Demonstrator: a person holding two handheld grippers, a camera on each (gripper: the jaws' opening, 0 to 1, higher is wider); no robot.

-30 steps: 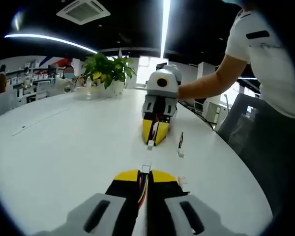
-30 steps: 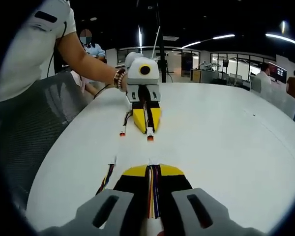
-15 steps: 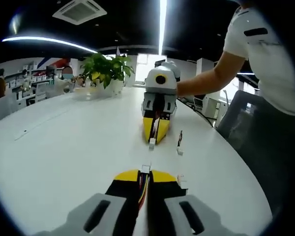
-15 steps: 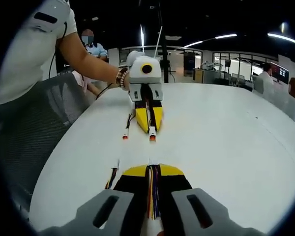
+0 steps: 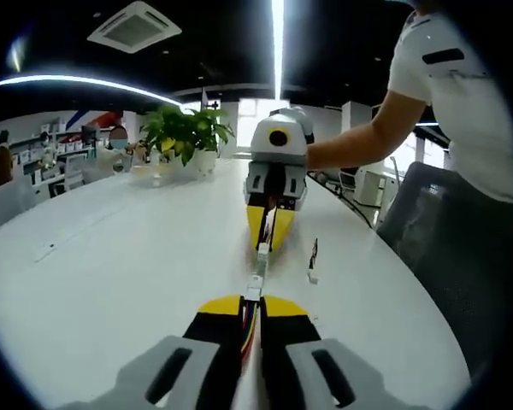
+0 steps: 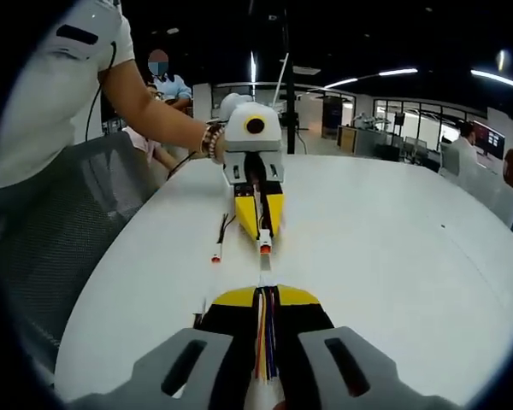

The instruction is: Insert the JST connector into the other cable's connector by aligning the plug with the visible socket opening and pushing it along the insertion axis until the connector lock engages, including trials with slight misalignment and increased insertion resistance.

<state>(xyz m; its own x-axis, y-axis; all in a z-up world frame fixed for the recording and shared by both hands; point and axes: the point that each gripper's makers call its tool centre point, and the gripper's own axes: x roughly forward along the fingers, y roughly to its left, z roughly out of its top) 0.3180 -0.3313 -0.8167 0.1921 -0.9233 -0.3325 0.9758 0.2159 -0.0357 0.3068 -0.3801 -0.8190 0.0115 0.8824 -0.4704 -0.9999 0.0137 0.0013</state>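
Facing claws (image 5: 255, 301) (image 6: 265, 296) each gripping a cable, spare cable (image 5: 312, 259) lying beside.

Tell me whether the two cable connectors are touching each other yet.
Touching. In the left gripper view, the left gripper's connector meets the right gripper's connector with no white table between them.

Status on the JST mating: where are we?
Done: each gripper is clamped on its cable, the left gripper on the white JST connector, the right gripper on the multicoloured wire bundle. In hand: the white and the orange-tipped connector meet tip to tip above the white table. Left: whether they are seated and locked cannot be told.
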